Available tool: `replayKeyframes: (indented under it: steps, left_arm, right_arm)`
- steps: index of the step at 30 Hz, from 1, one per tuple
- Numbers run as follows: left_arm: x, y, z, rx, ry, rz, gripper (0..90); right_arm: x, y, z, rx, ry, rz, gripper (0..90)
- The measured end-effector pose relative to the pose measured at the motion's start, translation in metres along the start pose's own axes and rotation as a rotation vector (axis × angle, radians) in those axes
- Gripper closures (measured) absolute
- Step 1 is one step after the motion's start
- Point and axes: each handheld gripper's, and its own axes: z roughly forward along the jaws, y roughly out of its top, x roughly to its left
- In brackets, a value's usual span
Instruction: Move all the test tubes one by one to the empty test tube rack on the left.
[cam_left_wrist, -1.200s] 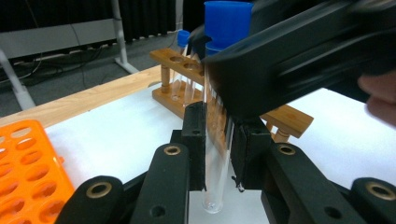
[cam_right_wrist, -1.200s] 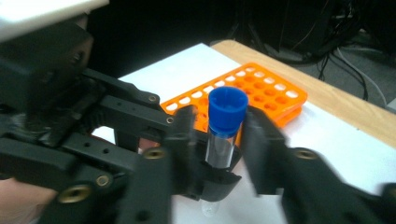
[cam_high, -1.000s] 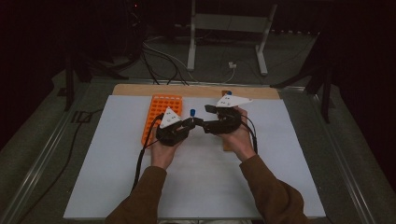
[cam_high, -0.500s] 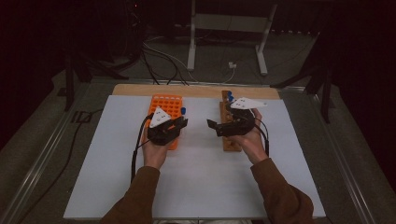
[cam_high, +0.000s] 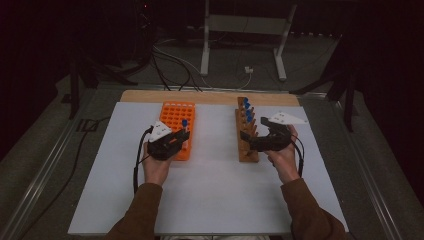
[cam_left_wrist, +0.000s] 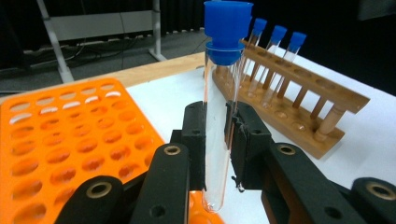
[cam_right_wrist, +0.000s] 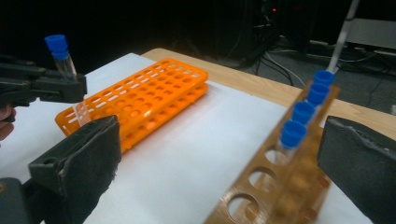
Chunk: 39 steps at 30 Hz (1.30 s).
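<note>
My left gripper (cam_high: 181, 135) is shut on a clear test tube (cam_left_wrist: 215, 93) with a blue cap, held upright by its lower half. It hovers over the near right corner of the orange tube rack (cam_high: 175, 114), whose holes (cam_left_wrist: 60, 135) look bare. A wooden rack (cam_high: 246, 146) stands to the right with several blue-capped tubes (cam_right_wrist: 303, 112) at its far end. My right gripper (cam_high: 247, 138) sits at that rack's near end. Its jaws have just been opening and now stand wide, with nothing pressed between the pads (cam_right_wrist: 91, 151).
Both racks rest on a white mat (cam_high: 210, 190) over a table with a wooden far edge (cam_high: 210, 97). Behind the table a metal stand (cam_high: 205, 55) and loose cables (cam_high: 170, 55) lie on the dark floor. Metal rails (cam_high: 45, 165) border the table's sides.
The two grippers, close together a second ago, have parted. The left one carried the tube left to the orange rack. The right one moved right to the wooden rack and its jaws opened.
</note>
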Motion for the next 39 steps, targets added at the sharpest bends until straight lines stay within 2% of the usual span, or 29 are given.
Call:
replayKeyframes:
  steps: [7,12,19,21,29,34,39]
  left_arm:
    - [0.002,-0.014,0.001,0.014,0.009,-0.016,78.1]
    - [0.002,-0.022,0.005,0.031,0.021,-0.018,77.9]
    - [0.001,-0.035,0.011,0.087,0.03,-0.007,78.0]
    - [0.001,-0.037,0.011,0.078,0.026,-0.014,77.7]
    - [0.0,-0.037,0.009,0.097,0.037,0.011,78.0]
    - [-0.001,-0.044,0.013,0.145,0.055,0.036,78.0]
    - [-0.003,-0.045,0.013,0.141,0.057,0.045,78.0]
  right_arm:
    - [-0.007,-0.009,-0.009,-0.011,-0.008,0.02,0.0]
    - [-0.008,-0.017,-0.012,-0.013,-0.011,0.016,0.0]
    - [-0.011,-0.024,-0.011,-0.005,-0.013,0.026,0.0]
    - [-0.011,-0.024,-0.013,-0.01,-0.015,0.025,0.0]
    - [-0.009,-0.026,-0.011,-0.005,-0.014,0.017,0.0]
    - [-0.008,-0.027,-0.011,-0.005,-0.012,0.016,0.0]
    - [-0.008,-0.028,-0.009,-0.002,-0.011,0.017,0.0]
